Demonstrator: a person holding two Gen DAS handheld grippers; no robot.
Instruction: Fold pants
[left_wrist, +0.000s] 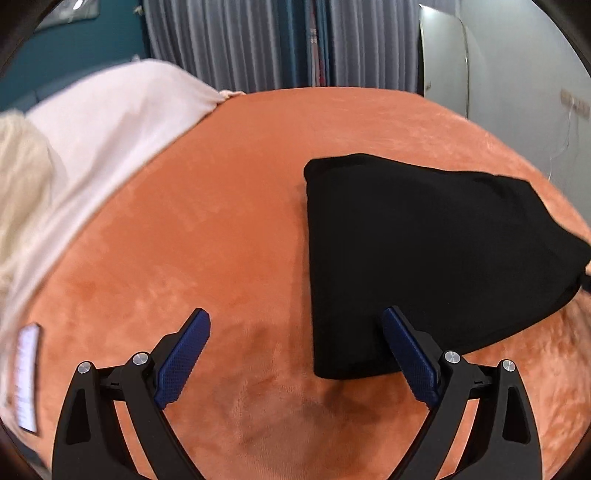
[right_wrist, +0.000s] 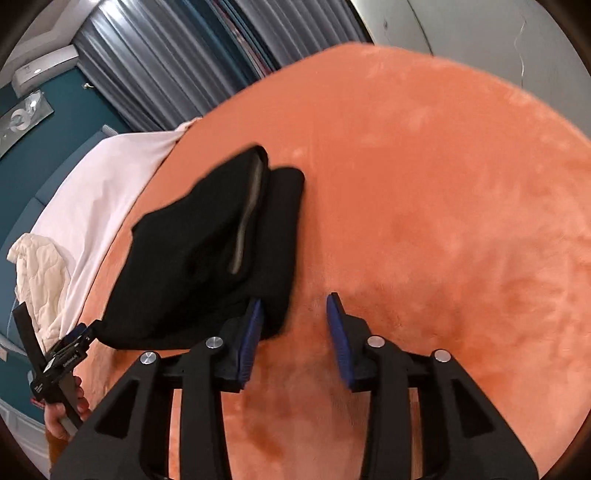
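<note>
The black pants (left_wrist: 424, 258) lie folded into a compact bundle on the orange blanket (left_wrist: 221, 240). In the left wrist view my left gripper (left_wrist: 295, 317) is open and empty; its right finger (left_wrist: 406, 354) overlaps the bundle's near edge, its left finger is over bare blanket. In the right wrist view the pants (right_wrist: 221, 240) lie left of centre, with a grey waistband edge showing. My right gripper (right_wrist: 295, 306) is open and empty, its left finger (right_wrist: 251, 336) at the bundle's near right corner.
A pale pink sheet (left_wrist: 110, 129) and a cream quilt (right_wrist: 40, 266) lie at the blanket's left. Grey curtains (left_wrist: 258, 40) and a teal wall stand behind. The hand-held left gripper body (right_wrist: 59, 365) shows at the lower left of the right wrist view.
</note>
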